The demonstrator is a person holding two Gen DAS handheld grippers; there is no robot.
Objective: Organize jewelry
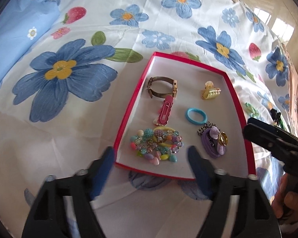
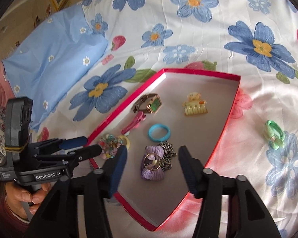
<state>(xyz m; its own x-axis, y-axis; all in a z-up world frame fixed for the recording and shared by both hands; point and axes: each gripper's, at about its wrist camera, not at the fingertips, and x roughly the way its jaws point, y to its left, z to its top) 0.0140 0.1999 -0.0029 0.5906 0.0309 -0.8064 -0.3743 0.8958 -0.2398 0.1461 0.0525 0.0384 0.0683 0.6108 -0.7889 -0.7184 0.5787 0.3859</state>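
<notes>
A red-rimmed box (image 1: 129,107) (image 2: 231,107) lies on the flowered bedsheet. It holds a watch (image 1: 164,88) (image 2: 149,105), a pink hair clip (image 1: 164,111), a yellow claw clip (image 1: 210,93) (image 2: 194,104), a blue hair ring (image 1: 196,115) (image 2: 159,132), a heap of beaded bracelets (image 1: 157,146) (image 2: 109,144) and a purple bow tie with a gold ring and a chain (image 1: 215,140) (image 2: 155,163). A green hair tie (image 2: 274,134) lies on the sheet right of the box. My left gripper (image 1: 151,170) is open and empty above the box's near edge. My right gripper (image 2: 153,170) is open and empty above the purple bow.
A light blue pillow (image 2: 55,59) lies at the far left of the bed. The bed's right edge and tiled floor (image 1: 278,19) show at the upper right of the left wrist view. The right gripper's body (image 1: 276,142) sits beside the box's right rim.
</notes>
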